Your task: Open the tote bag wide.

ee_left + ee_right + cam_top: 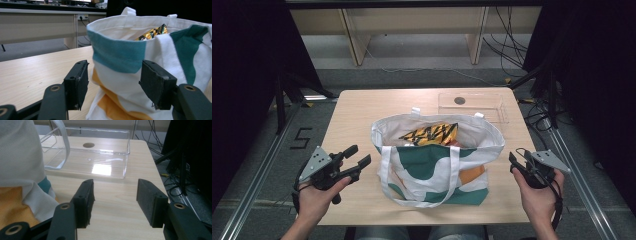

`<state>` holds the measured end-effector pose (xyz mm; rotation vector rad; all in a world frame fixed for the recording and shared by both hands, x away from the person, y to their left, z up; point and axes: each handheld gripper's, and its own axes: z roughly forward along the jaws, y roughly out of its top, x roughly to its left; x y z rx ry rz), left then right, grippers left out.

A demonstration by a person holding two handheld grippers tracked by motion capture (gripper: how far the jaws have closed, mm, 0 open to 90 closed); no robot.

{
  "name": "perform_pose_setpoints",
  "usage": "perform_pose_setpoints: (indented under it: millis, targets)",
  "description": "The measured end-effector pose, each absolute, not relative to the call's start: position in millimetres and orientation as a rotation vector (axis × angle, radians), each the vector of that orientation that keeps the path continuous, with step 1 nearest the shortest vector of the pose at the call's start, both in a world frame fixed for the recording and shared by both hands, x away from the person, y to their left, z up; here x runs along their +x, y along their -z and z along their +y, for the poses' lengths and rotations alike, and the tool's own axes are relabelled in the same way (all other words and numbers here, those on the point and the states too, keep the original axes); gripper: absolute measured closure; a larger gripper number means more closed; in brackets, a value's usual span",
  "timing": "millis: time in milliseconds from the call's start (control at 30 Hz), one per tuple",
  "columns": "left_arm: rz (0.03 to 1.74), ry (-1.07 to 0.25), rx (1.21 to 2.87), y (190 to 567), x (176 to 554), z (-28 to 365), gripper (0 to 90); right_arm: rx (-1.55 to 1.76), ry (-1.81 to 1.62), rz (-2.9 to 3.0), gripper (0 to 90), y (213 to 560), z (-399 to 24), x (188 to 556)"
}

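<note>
Both my grippers sit closest, jaws apart and holding nothing: left gripper [358,159] just off the tote bag's [437,167] left side, right gripper [513,163] at its right. Between them the bag stands open mid-table [357,107], a yellow-black packet [431,134] inside. Behind it, toward the far right corner, I see a clear plastic tray [472,106].

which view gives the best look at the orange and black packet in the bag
The high view: it looks down into the open tote bag, so most of the packet lies bare. The left gripper view catches just its top edge over the bag's rim. In the right gripper view the bag's cloth side hides the inside.
</note>
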<state>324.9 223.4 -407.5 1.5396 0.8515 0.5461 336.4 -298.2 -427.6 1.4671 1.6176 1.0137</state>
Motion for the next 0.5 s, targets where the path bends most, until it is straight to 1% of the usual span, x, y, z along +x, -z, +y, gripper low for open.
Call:
perform_pose_setpoints:
  millis: [100, 167, 300, 500]
  targets:
    - [0.836, -0.544, 1.559, 403, 324, 215, 38.8, 1.449, -1.011, 1.623, 48.4, 427, -300, 337]
    - [0.815, -0.537, 1.572, 400, 324, 210, 38.9, 1.499, -1.038, 1.598, 48.4, 427, -296, 335]
    - [0.784, -0.535, 1.581, 395, 324, 203, 40.0, 1.450, -1.024, 1.624, 48.3, 429, -299, 338]
    - [0.789, -0.482, 1.580, 395, 322, 192, 40.0, 1.482, -1.016, 1.605, 48.3, 428, -298, 336]
